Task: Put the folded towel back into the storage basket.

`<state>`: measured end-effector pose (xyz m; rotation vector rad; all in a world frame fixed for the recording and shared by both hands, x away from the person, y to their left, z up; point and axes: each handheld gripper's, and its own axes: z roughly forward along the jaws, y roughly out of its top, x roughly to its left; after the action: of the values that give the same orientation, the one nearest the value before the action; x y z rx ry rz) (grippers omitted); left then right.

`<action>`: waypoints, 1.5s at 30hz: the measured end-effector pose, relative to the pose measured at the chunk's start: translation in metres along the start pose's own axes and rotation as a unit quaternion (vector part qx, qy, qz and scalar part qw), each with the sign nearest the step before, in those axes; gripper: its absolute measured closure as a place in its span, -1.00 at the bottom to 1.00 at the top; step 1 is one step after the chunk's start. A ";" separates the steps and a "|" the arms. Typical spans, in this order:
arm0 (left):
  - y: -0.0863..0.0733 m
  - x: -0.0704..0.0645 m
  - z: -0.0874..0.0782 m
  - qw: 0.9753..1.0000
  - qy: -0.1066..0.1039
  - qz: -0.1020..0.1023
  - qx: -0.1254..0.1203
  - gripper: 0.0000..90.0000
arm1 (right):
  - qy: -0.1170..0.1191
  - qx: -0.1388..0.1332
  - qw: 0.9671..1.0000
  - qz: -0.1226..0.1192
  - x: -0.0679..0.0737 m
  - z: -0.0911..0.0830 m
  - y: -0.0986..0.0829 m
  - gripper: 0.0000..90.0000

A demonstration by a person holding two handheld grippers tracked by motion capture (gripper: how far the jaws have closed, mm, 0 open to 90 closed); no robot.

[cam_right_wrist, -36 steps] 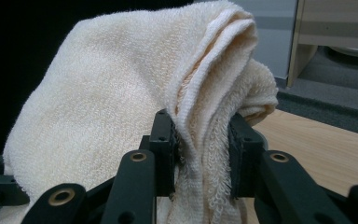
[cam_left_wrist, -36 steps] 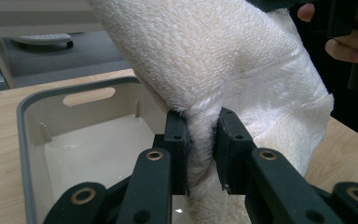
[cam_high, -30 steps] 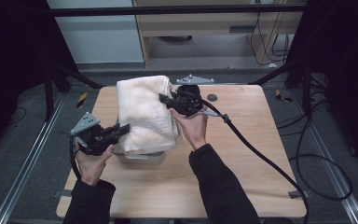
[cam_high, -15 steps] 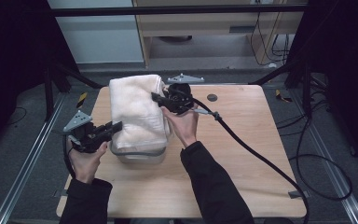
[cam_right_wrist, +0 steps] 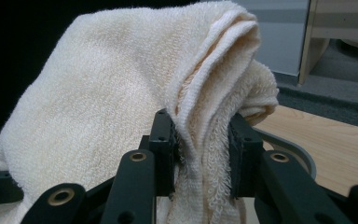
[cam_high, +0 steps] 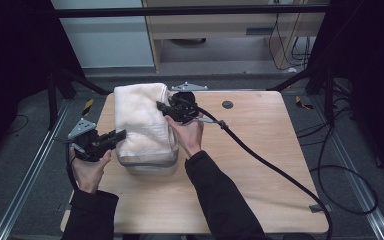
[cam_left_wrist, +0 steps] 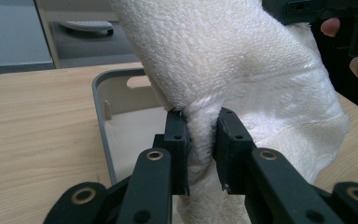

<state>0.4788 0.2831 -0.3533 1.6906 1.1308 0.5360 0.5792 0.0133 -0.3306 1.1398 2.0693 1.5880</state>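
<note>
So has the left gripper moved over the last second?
Yes. The left gripper has slid outward to the person's left, toward the table edge, clamped on the towel.

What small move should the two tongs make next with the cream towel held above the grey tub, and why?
Probably lower both together. The left tongs and right tongs each pinch a fold of the cream terry towel, which drapes over the grey plastic tub with its bulk above the rim; the tub's inside looks open beneath it.
</note>
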 end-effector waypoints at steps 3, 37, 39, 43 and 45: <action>-0.003 0.003 0.005 1.000 0.002 0.000 0.006 0.68 | -0.004 0.003 1.000 -0.003 -0.001 0.004 -0.003 0.51; -0.030 0.015 0.044 0.996 0.034 0.016 0.076 0.68 | -0.031 0.059 0.998 0.007 -0.020 0.041 -0.048 0.49; -0.031 0.015 0.046 0.996 0.037 0.016 0.079 0.68 | -0.035 0.061 0.997 0.003 -0.020 0.043 -0.050 0.49; -0.035 0.016 0.051 0.995 0.041 0.017 0.084 0.68 | -0.041 0.067 0.997 -0.002 -0.019 0.045 -0.054 0.48; -0.036 0.016 0.053 0.995 0.044 0.020 0.087 0.68 | -0.043 0.070 0.997 -0.004 -0.019 0.046 -0.056 0.48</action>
<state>0.5121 0.2740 -0.4099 1.8574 1.2391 0.5545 0.5984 0.0256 -0.4019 1.2233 2.1523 1.3837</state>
